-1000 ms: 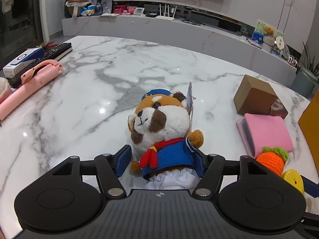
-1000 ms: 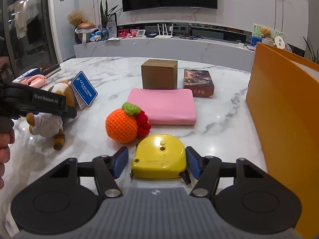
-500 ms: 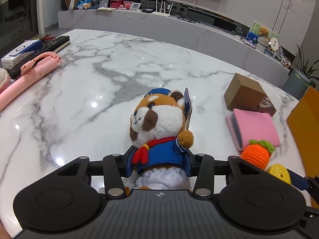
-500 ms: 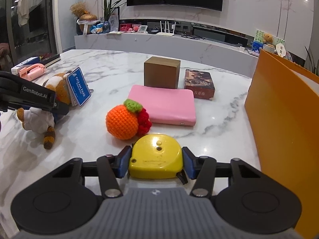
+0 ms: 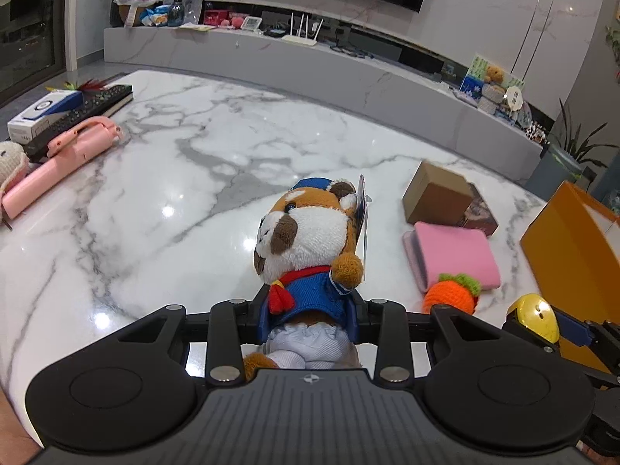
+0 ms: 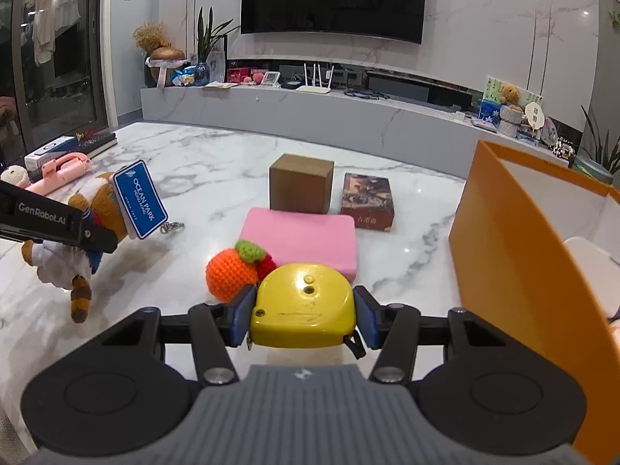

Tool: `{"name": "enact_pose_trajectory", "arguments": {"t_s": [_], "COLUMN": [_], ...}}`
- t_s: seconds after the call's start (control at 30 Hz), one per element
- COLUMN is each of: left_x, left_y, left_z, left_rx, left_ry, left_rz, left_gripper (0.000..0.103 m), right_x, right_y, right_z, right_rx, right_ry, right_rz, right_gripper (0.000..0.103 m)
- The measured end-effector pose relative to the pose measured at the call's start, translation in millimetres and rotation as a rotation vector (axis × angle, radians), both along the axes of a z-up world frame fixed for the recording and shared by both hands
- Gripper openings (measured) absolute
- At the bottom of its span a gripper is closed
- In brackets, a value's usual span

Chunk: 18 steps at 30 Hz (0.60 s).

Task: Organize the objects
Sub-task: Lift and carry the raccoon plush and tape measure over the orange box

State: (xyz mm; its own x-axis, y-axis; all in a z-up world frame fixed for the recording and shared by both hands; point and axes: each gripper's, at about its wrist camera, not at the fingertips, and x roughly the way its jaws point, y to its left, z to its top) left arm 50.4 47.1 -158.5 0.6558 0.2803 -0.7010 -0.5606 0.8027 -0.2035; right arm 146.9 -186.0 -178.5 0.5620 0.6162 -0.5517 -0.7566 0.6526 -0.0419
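Note:
A brown-and-white plush toy (image 5: 310,240) in a blue sailor suit hangs a little above the marble table (image 5: 186,178), with my left gripper (image 5: 309,312) shut on its body. From the right wrist view the plush toy (image 6: 102,203) dangles off the table with its blue tag (image 6: 140,198) sticking up. My right gripper (image 6: 304,319) is shut on a yellow tape measure (image 6: 304,306), held just above the table. The tape measure (image 5: 536,316) also shows at the right edge of the left wrist view.
An orange crochet fruit (image 6: 228,281), a pink case (image 6: 302,234), a brown box (image 6: 301,188) and a dark printed box (image 6: 368,201) lie ahead. A tall orange box (image 6: 515,252) stands at the right. A pink handle-shaped object (image 5: 66,155) and a dark remote (image 5: 89,104) lie at the far left.
Both pairs of jaws have closed, the left on the plush toy and the right on the tape measure. Both have since lifted their objects off the table.

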Motion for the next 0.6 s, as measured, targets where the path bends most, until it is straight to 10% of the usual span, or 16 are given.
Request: {"name": "enact_pose_trajectory", "arguments": {"t_s": [0.6], "left_x": [19], "left_y": [-28], "left_z": [82], "left_rx": [0.054], "left_ry": [-0.143], "left_rz": [-0.11], "left_gripper": [0.04], "right_x": [-5], "right_y": [-15], "right_z": [86], "right_rx": [0.11], "right_ry": [-0.101], "right_rz": [0.049], "right_gripper": [0.056]}}
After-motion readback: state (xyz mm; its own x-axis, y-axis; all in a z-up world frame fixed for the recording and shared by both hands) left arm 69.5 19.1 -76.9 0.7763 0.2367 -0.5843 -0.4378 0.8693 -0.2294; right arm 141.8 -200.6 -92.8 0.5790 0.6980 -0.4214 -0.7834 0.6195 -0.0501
